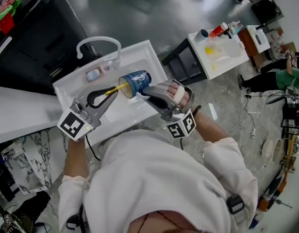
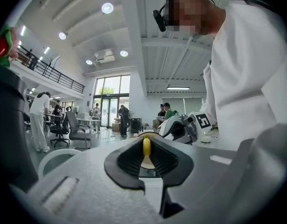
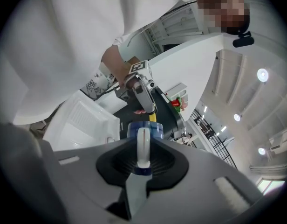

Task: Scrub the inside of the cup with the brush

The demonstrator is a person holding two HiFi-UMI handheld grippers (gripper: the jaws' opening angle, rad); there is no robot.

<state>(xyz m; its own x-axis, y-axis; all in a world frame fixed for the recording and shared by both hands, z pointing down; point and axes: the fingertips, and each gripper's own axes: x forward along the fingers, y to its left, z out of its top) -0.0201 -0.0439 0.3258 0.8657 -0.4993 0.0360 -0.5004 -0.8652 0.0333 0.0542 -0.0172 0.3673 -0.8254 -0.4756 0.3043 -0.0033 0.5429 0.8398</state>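
A: Where is the cup (image 1: 137,82) sitting?

B: It is not sitting. The right gripper (image 1: 145,89) is holding it on its side in the air over the white sink (image 1: 148,51), with the open mouth facing the left gripper (image 1: 108,93).

A: How is the right gripper gripping it?

B: Its jaws are pinching the cup's white handle (image 3: 142,147), with the blue body just beyond the tips.

A: And the brush (image 1: 116,88)?

B: The left gripper is clamping the yellow handle between closed jaws. The handle is pointing straight at the cup, and its far end is reaching into the mouth. The head is hiding inside, so I cannot tell whether it is touching the wall.

A: What else is showing?

B: A curved white faucet (image 1: 98,42) is standing at the sink's far edge, and a small pale-blue thing (image 1: 93,74) is lying beside it.
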